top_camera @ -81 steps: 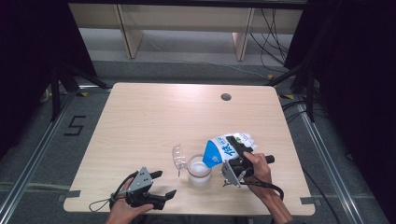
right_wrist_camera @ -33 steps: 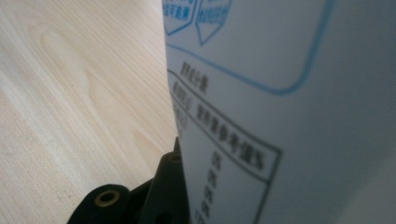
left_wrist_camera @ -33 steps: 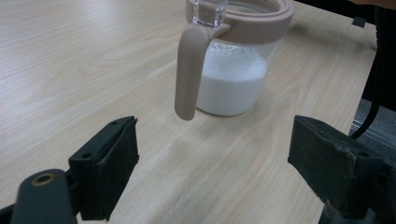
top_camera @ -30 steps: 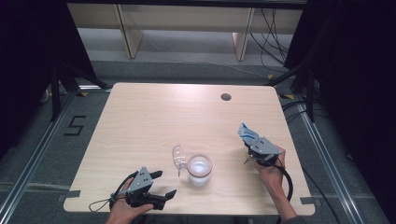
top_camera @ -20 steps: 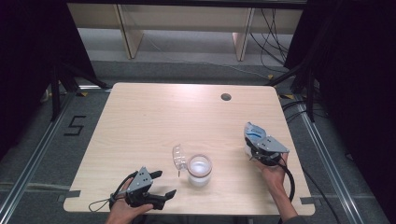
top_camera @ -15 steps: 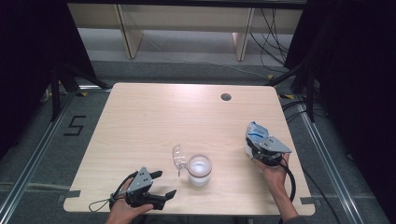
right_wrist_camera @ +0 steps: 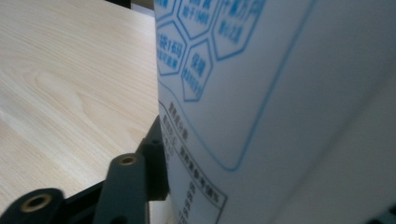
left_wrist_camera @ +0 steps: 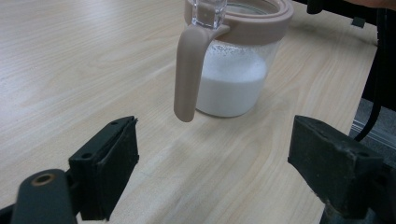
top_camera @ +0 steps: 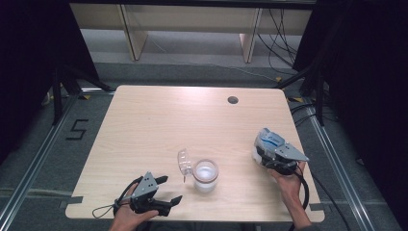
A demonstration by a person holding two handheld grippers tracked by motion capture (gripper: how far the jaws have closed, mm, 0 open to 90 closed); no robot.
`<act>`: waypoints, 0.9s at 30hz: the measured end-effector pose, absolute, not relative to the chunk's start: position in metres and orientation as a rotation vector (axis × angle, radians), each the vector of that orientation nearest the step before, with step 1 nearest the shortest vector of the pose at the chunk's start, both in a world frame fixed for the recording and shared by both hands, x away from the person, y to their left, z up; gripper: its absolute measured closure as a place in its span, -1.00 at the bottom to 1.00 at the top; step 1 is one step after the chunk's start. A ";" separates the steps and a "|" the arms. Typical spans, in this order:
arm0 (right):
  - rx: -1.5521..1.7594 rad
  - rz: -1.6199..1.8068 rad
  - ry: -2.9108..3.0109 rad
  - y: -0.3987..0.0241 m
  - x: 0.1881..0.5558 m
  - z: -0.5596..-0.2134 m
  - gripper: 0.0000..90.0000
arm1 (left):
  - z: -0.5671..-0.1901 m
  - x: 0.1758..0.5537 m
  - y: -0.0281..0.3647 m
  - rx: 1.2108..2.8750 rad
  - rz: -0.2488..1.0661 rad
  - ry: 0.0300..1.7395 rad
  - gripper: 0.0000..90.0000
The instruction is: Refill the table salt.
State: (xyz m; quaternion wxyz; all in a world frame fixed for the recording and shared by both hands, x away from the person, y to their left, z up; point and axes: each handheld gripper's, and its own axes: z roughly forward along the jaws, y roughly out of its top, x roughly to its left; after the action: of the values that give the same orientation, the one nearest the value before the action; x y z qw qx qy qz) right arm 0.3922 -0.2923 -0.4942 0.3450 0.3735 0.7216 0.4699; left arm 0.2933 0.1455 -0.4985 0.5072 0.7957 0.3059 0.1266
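Since the earlier frames we carry the milk carton (top_camera: 267, 143) from the pitcher (top_camera: 205, 174) at lower centre to the bench's (top_camera: 159, 125) right edge. At lower left, our left tongs (top_camera: 169, 189) rest gaping, empty. At right, our right tongs (top_camera: 262, 156) have just been opening around the carton.
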 end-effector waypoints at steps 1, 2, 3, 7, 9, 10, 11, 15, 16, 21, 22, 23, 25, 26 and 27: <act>0.967 1.217 1.881 -0.293 0.391 -0.493 -0.02 | -0.498 0.294 0.146 1.919 0.304 0.734 -0.66; 0.960 1.227 1.875 -0.293 0.392 -0.493 -0.08 | -0.498 0.294 0.146 1.920 0.306 0.732 -0.66; 0.977 1.245 1.862 -0.293 0.391 -0.493 -0.14 | -0.498 0.294 0.146 1.924 0.311 0.727 -0.66; 1.005 1.291 1.843 -0.291 0.383 -0.489 -0.29 | -0.498 0.294 0.146 1.921 0.309 0.729 -0.66; 1.022 1.277 1.837 -0.293 0.381 -0.487 -0.39 | -0.498 0.293 0.146 1.925 0.317 0.730 -0.66; 1.033 1.288 1.827 -0.294 0.379 -0.486 -0.41 | -0.498 0.294 0.146 1.919 0.314 0.728 -0.66; 1.035 1.293 1.821 -0.297 0.377 -0.485 -0.41 | -0.497 0.293 0.146 1.923 0.320 0.734 -0.66; 1.040 1.284 1.817 -0.300 0.363 -0.483 -0.47 | -0.498 0.293 0.147 1.899 0.315 0.769 -0.66; 1.024 1.271 1.825 -0.301 0.361 -0.482 -0.47 | -0.498 0.293 0.148 1.906 0.327 0.766 -0.66; 1.041 1.259 1.836 -0.304 0.347 -0.479 -0.49 | -0.498 0.293 0.147 1.895 0.315 0.771 -0.66; 1.010 1.238 1.838 -0.305 0.347 -0.479 -0.49 | -0.497 0.293 0.147 1.899 0.325 0.778 -0.66; 1.052 1.266 1.855 -0.303 0.344 -0.480 -0.49 | -0.497 0.294 0.148 1.902 0.327 0.765 -0.66; 1.073 1.236 1.859 -0.303 0.339 -0.478 -0.49 | -0.497 0.294 0.149 1.897 0.327 0.775 -0.66; 1.080 1.233 1.861 -0.303 0.338 -0.478 -0.49 | -0.497 0.295 0.149 1.893 0.327 0.775 -0.66; 1.082 1.227 1.861 -0.304 0.337 -0.478 -0.49 | -0.497 0.295 0.149 1.891 0.326 0.778 -0.66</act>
State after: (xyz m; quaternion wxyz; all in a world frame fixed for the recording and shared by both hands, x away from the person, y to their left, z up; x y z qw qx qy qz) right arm 0.3366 -0.3043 -0.4783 0.3258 0.4129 0.7102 0.4681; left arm 0.2948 0.1491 -0.4971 0.5103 0.7854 0.3230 0.1356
